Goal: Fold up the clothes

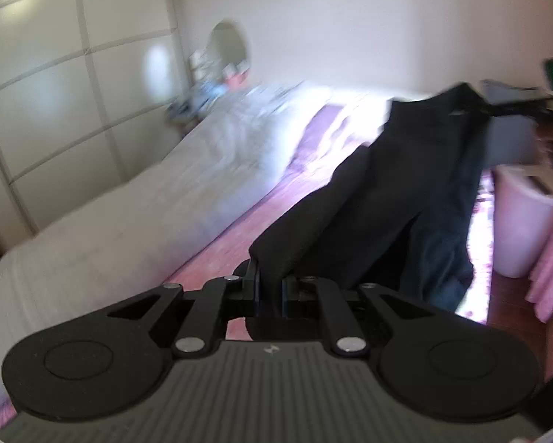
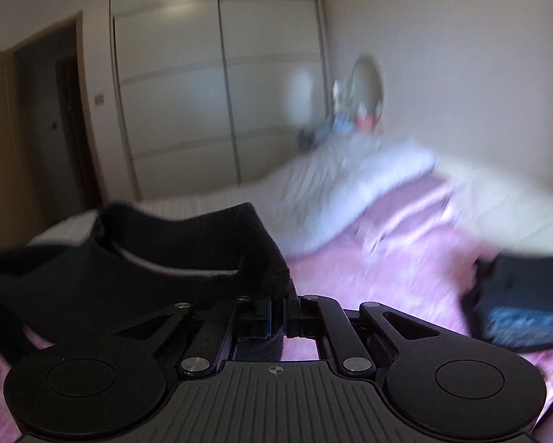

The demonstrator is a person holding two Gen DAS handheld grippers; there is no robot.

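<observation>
Each hand-held gripper, left [image 1: 270,288] and right [image 2: 275,315], pinches an edge of the black garment [image 1: 405,192], holding it stretched above the pink bed [image 2: 387,280], probably to straighten it for folding.

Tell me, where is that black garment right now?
The black garment hangs in the air above the pink bedspread, stretched between the two claws: the left claw pinches one edge and the right claw the other.
</observation>
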